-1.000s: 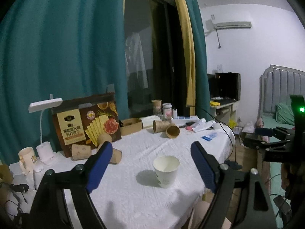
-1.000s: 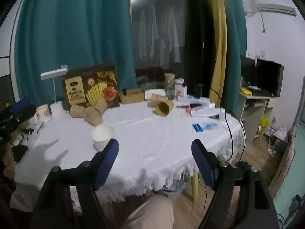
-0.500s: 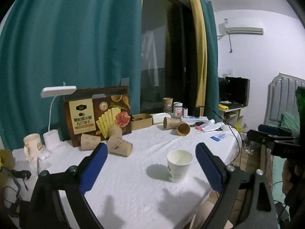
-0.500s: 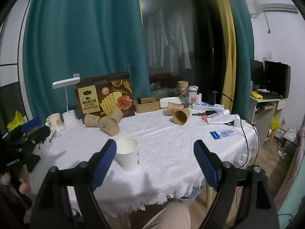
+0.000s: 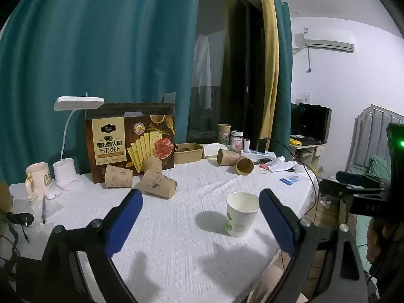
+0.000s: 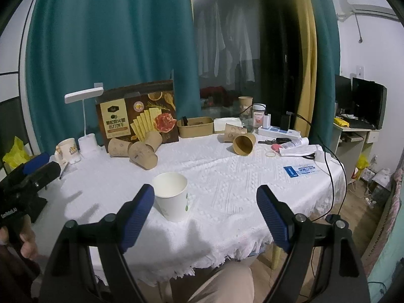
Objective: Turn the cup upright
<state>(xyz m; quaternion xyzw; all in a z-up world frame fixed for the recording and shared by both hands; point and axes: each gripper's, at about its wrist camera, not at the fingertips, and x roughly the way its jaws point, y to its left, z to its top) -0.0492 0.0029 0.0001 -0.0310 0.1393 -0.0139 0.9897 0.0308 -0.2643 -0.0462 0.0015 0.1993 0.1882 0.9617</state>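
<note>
A white paper cup with green print [image 5: 241, 214] stands upright, mouth up, on the white tablecloth [image 5: 176, 240]. It also shows in the right wrist view [image 6: 173, 195]. My left gripper [image 5: 199, 219] is open and empty, held back from the cup, which sits nearer its right finger. My right gripper [image 6: 205, 217] is open and empty, the cup just beyond its left finger. Each gripper shows at the other view's edge.
Several brown paper cups lie on their sides: a group [image 5: 156, 183] by a cracker box [image 5: 131, 139] and a pair [image 5: 243, 165] at the back. A desk lamp [image 5: 67, 171], a mug [image 5: 38, 180], a brown tray [image 5: 188, 152], cables and papers [image 6: 300, 170] also sit on the table.
Both grippers have pulled back and risen, so the table sits lower and wider in both views. The white cup stands unmoved. Both grippers stay open.
</note>
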